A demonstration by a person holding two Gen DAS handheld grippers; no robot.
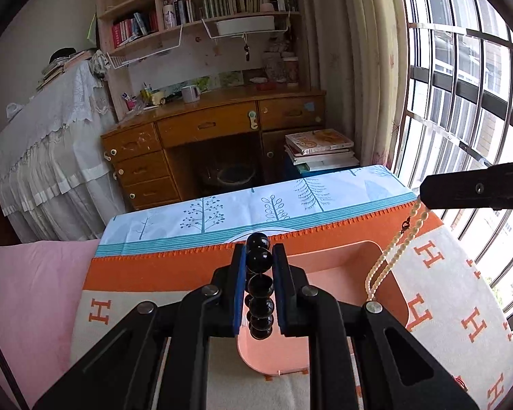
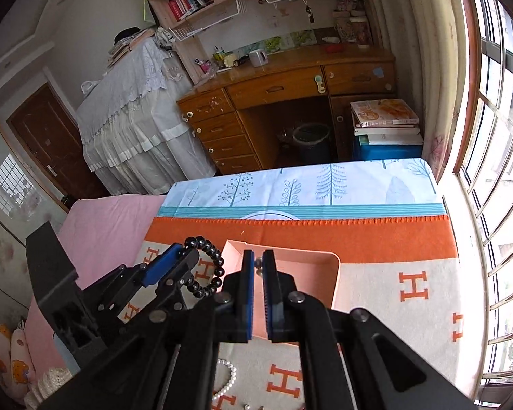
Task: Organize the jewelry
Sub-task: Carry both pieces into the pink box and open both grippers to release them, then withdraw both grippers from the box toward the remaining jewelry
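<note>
Above the peach tray (image 1: 328, 256), left gripper (image 1: 259, 285) clamped on a black bead bracelet (image 1: 260, 287), beads stacked between the blue pads, loop hanging below the fingers. In the right wrist view, same bracelet (image 2: 207, 273) seen looping from the left gripper (image 2: 174, 266) at the tray's left edge (image 2: 232, 256). Right gripper (image 2: 258, 290) closed on a cream bead necklace (image 1: 390, 249); strand draped from its tip (image 1: 424, 198) down toward the tray's right rim. Tray resting on an orange-and-cream blanket (image 2: 393, 273) with H pattern. Near the bottom of the right wrist view, a white pearl strand (image 2: 227, 381) lying on the blanket, apart from the tray.
</note>
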